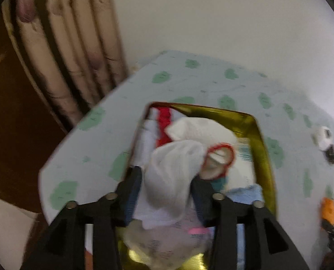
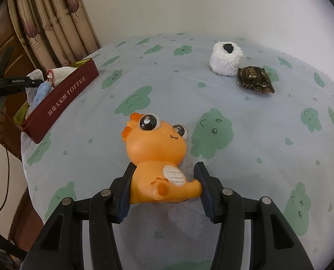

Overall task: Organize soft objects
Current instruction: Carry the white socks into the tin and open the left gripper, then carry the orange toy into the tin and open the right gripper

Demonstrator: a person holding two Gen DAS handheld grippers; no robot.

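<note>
A: Right gripper (image 2: 165,185) first. Fingers part-spread around the orange toy (image 2: 156,157), which lies on the cloth-covered worktop (image 2: 245,180).
B: Pinching it?
A: Left pad is against the toy's back, right pad (image 2: 203,184) meets the tail tip. Contact both sides, so I call it clamped on the toy. The toy's big-eyed head pokes out beyond the fingertips.
B: Further out?
A: Far ahead and right of the fingers, a white fluffy piece (image 2: 225,59) and a dark woven piece (image 2: 254,79), touching each other. Far left, the red toffee tin (image 2: 65,103) with cloths sticking out.
B: Left gripper (image 1: 167,187)?
A: Blurry view. Its fingers stand about half open, over the tin's gold interior (image 1: 263,148). A white cloth (image 1: 173,175) hangs in the gap between them.
B: Gripped?
A: No. Clear space between the left pad and the cloth, the right pad at most brushes it. Loose, not pinched.
B: What else is in the tin?
A: Beyond the fingertips, a red-trimmed white sock (image 1: 218,157), more white fabric, a red strip (image 1: 164,121). Pale blue cloth (image 1: 245,193) just right of the fingers.
B: Background?
A: Beige curtain (image 1: 76,51) far left, plain wall behind.
</note>
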